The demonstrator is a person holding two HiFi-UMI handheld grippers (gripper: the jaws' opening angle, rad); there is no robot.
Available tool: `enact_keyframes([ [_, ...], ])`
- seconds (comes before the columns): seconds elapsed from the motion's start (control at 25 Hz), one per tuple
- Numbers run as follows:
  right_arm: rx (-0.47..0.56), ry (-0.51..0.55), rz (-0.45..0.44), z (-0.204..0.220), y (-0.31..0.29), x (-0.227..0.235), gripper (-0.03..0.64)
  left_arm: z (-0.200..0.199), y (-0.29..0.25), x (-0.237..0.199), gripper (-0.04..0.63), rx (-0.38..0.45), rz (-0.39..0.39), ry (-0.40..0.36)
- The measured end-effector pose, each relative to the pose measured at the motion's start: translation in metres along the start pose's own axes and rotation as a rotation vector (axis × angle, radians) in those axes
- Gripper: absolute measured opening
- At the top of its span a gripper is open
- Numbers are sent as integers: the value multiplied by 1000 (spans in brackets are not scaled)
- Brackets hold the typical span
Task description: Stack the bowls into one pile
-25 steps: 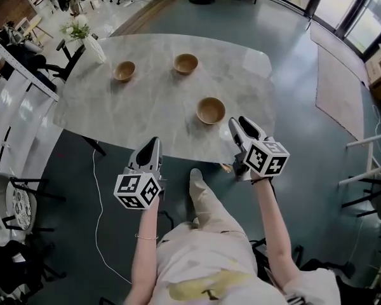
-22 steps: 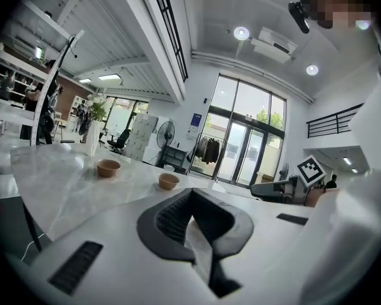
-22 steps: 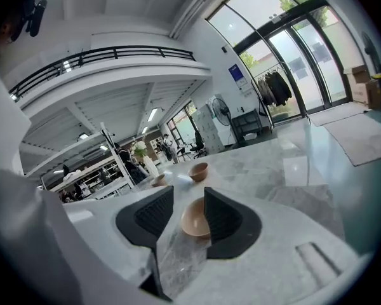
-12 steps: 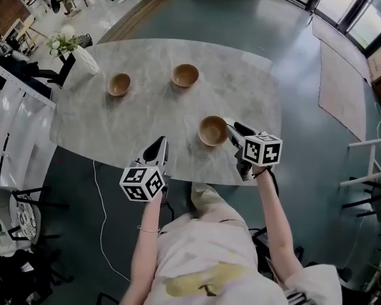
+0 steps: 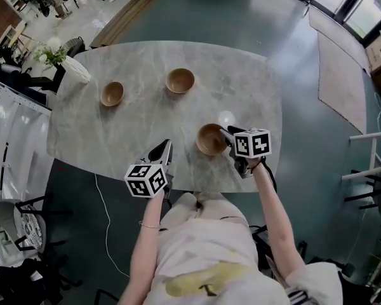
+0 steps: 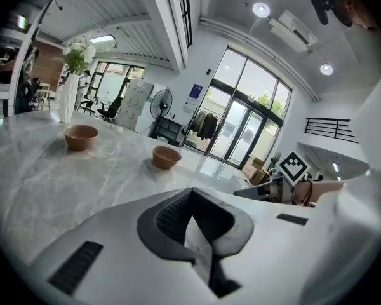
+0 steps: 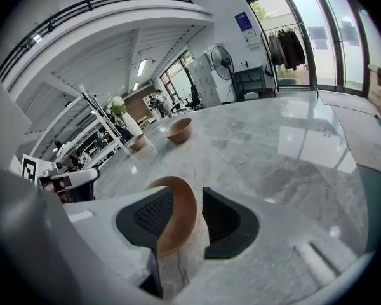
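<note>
Three wooden bowls stand on the marble table [image 5: 146, 119]: one at far left [image 5: 112, 93], one at the far middle [image 5: 180, 80], one near the front edge [image 5: 211, 138]. My right gripper [image 5: 223, 134] is open and straddles the near bowl's right rim. In the right gripper view the rim of this bowl [image 7: 174, 215] stands between the pads of the right gripper [image 7: 185, 201], with a slit of table showing beside the right pad. My left gripper [image 5: 165, 147] is shut and empty, hovering over the front edge left of that bowl. The left gripper [image 6: 190, 199] points toward the two far bowls [image 6: 80, 136] [image 6: 166, 156].
A white vase with flowers [image 5: 73, 70] stands at the table's far left corner. Shelving and chairs [image 5: 13, 215] line the left side. The floor around the table is dark green, with a rug [image 5: 343, 75] at the right.
Both grippers have moved forward and down from in front of the table to its front edge. The right gripper has come around the near bowl's rim.
</note>
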State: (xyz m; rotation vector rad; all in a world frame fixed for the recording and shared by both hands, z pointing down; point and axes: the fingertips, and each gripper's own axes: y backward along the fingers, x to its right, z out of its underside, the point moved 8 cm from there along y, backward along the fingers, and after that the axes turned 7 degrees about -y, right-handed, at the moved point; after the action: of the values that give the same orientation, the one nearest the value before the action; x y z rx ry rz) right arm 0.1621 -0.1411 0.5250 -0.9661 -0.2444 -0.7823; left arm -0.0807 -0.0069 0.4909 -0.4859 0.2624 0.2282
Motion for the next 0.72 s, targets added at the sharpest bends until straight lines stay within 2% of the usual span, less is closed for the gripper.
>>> enact_keyframes([
  [0.28,-144,-16,46,8,-24,8,135,11,-15,-8,0,-74,25,34],
  [0.44,-182,-19,61,8,-34,11,109,15,-19,-15,0,-105,29,52],
  [0.56,-196,-14,76,8,-37,14,44,17,-21,-18,0,-110,23,74],
  [0.72,-209,4,70,4,-38,14,26,18,-22,-20,0,-111,9,85],
])
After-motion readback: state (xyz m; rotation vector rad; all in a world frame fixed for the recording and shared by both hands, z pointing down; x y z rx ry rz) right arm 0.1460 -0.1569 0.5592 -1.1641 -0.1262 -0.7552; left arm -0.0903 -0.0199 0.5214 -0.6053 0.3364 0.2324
